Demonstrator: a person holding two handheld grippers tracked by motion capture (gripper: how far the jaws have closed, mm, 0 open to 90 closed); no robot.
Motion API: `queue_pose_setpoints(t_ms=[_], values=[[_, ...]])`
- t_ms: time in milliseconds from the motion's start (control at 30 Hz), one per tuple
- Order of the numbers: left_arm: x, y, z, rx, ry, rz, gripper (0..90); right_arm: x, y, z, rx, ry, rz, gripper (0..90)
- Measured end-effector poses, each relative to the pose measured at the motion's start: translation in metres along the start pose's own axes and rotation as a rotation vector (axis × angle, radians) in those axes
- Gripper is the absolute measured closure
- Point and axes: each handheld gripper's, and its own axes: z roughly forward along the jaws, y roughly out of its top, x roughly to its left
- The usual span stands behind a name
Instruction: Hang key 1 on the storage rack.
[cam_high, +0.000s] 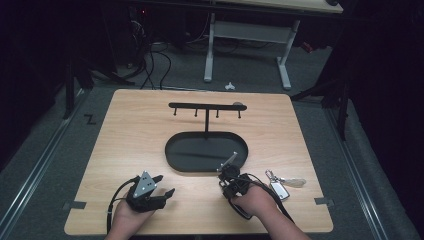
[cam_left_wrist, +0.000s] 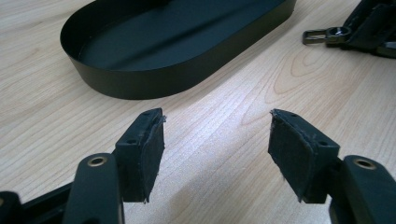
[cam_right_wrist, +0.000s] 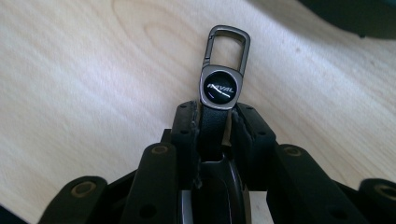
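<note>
A keychain (cam_right_wrist: 219, 86) with a black leather strap and a grey metal clasp sticks out between the jaws of my right gripper (cam_right_wrist: 213, 121), which is shut on the strap just above the wooden table. In the high view the clasp (cam_high: 229, 161) points toward the near right rim of a black oval tray (cam_high: 200, 150). A black stand with a hook bar (cam_high: 206, 106) rises from the tray's far side. My left gripper (cam_high: 165, 185) rests near the front left of the table, its jaws open and nothing between the pads (cam_left_wrist: 152, 154), facing the tray wall (cam_left_wrist: 154, 79).
A car key fob (cam_high: 280, 189) with a metal clip and a pale tag (cam_high: 294, 182) lies on the table right of my right hand. The table's front edge is close behind both hands. A white desk frame (cam_high: 210, 50) stands on the floor beyond the table.
</note>
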Motion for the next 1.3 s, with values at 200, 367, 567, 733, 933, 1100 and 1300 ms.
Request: queue_pose_setpoints(t_ms=[200,367,567,733,933,1100,1300], values=[[-0.001,0.000,0.001,0.007,-0.005,0.004,36.3,-0.003,-0.013,-0.002,0.019,-0.024,-0.057,73.2],[-0.001,0.000,0.002,0.012,-0.007,0.007,36.2,-0.010,-0.017,-0.003,0.037,-0.005,0.029,66.4],[-0.001,0.000,0.002,0.011,-0.009,0.005,36.0,-0.011,-0.016,0.001,0.037,-0.016,0.003,64.9],[-0.001,0.000,0.002,0.008,-0.009,0.006,36.0,-0.010,-0.017,0.001,0.036,-0.017,-0.032,66.3],[-0.002,0.000,0.002,0.012,-0.012,0.009,36.0,-0.008,-0.016,0.000,0.039,-0.012,-0.029,73.9],[-0.002,0.000,0.002,0.010,-0.013,0.009,35.9,-0.010,-0.015,0.001,0.039,-0.009,-0.021,77.3],[-0.001,0.000,0.002,0.010,-0.013,0.008,35.9,-0.012,-0.011,0.001,0.070,-0.004,-0.024,79.8]])
